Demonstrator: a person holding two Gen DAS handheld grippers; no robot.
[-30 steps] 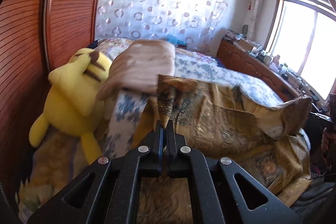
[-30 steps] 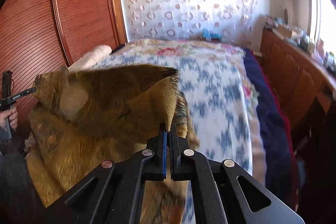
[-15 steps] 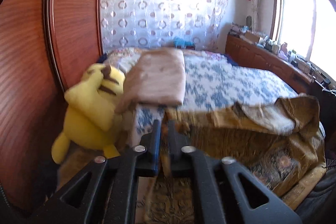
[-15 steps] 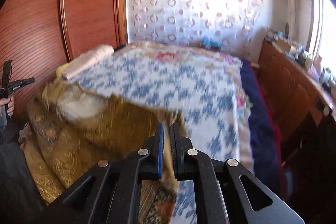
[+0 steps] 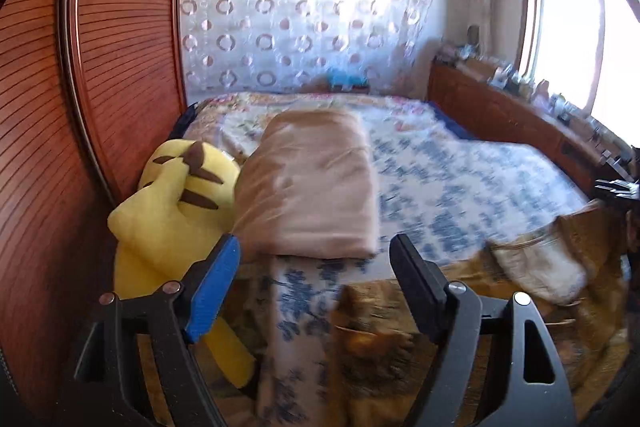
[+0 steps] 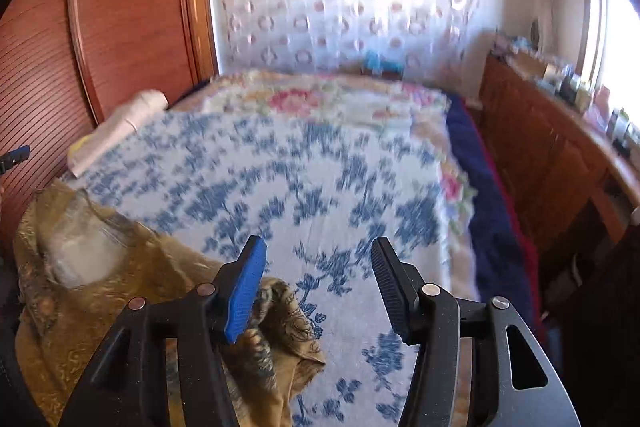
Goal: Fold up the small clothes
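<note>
A golden-brown patterned garment (image 5: 532, 291) lies on the near edge of the bed, its pale lining showing. In the right wrist view the same garment (image 6: 100, 287) spreads at the lower left. My left gripper (image 5: 316, 259) has its jaws opening, wide apart, with nothing between them; the cloth lies below and to the right. My right gripper (image 6: 318, 259) also has its jaws opening and grips nothing; a corner of the garment lies just under its blue left finger (image 6: 244, 291).
A blue-flowered white bedspread (image 6: 320, 179) covers the bed. A folded beige blanket (image 5: 312, 187) and a yellow plush toy (image 5: 172, 219) lie at the left by the wooden wardrobe (image 5: 100, 67). A wooden cabinet (image 6: 552, 147) with small items runs along the right.
Both grippers were shut on the garment's edge a second ago and have let it go. The cloth has dropped flat onto the bed, and both grippers have pulled back and opened.
</note>
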